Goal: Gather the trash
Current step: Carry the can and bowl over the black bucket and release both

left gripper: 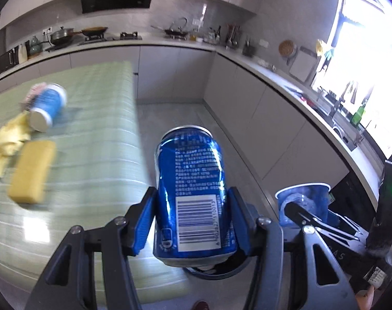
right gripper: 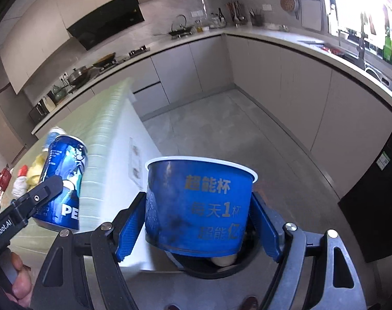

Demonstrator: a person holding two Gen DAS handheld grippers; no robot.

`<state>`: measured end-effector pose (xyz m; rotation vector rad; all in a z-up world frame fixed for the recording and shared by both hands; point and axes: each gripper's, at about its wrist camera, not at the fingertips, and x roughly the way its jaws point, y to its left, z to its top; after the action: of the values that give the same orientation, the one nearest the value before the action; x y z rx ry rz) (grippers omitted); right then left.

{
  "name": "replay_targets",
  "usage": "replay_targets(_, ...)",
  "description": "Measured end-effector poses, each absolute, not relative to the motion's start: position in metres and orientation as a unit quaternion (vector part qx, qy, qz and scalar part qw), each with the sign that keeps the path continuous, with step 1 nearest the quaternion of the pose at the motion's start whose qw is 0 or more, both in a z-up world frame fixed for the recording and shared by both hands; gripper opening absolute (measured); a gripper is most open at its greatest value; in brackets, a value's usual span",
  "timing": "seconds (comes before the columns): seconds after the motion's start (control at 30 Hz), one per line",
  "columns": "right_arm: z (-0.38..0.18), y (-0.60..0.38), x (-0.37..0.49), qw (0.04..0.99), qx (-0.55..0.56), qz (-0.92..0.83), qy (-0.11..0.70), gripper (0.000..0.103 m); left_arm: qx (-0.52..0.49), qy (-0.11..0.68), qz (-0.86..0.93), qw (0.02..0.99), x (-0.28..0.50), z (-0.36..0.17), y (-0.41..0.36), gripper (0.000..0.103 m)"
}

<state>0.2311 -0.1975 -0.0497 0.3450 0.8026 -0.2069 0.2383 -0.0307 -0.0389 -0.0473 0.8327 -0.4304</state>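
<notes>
Nearest the left wrist lens, a dented blue aluminium drink can with a white barcode panel [left gripper: 193, 193] stands upright at bottom centre, pinched between the blue pads of the left gripper [left gripper: 192, 222]. A dark round bin rim [left gripper: 214, 275] shows just beneath it. In the right wrist view, the right gripper [right gripper: 198, 222] squeezes a blue paper cup with gold lettering [right gripper: 198, 204] at lower centre, directly above the same dark bin opening [right gripper: 216, 268], where something pale already lies inside.

So two pieces of trash are lifted and appear poised over the bin, though neither has been released. More is left: at the left of the left wrist view, on the green striped table cover [left gripper: 97, 118], lie a light-blue cylindrical can on its side [left gripper: 47, 106], a crumpled yellow wrapper [left gripper: 9, 137] and a yellow rectangular sponge-like block [left gripper: 31, 171]. Red and white items at the lower left of the right wrist view are too small to identify. By my reckoning the job is roughly at its midpoint.
</notes>
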Motion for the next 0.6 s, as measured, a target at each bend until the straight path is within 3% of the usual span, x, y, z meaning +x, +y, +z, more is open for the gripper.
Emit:
replay_targets(0.47,-0.160,-0.259,0.269,0.868,0.164,-0.025,0.468,0.080,0.016,0.504,-0.135,0.853,0.256,-0.147,-0.102,0.062)
replay_targets(0.53,-0.167,-0.263,0.273,0.866,0.168,-0.021,0.470,0.080,0.014,0.516,-0.120,0.848,0.258,-0.152,-0.101,0.072)
replay_targets(0.6,-0.171,-0.267,0.278,0.866,0.169,-0.018,0.470,0.080,0.006,0.514,-0.113,0.850,0.261,-0.146,-0.099,0.073)
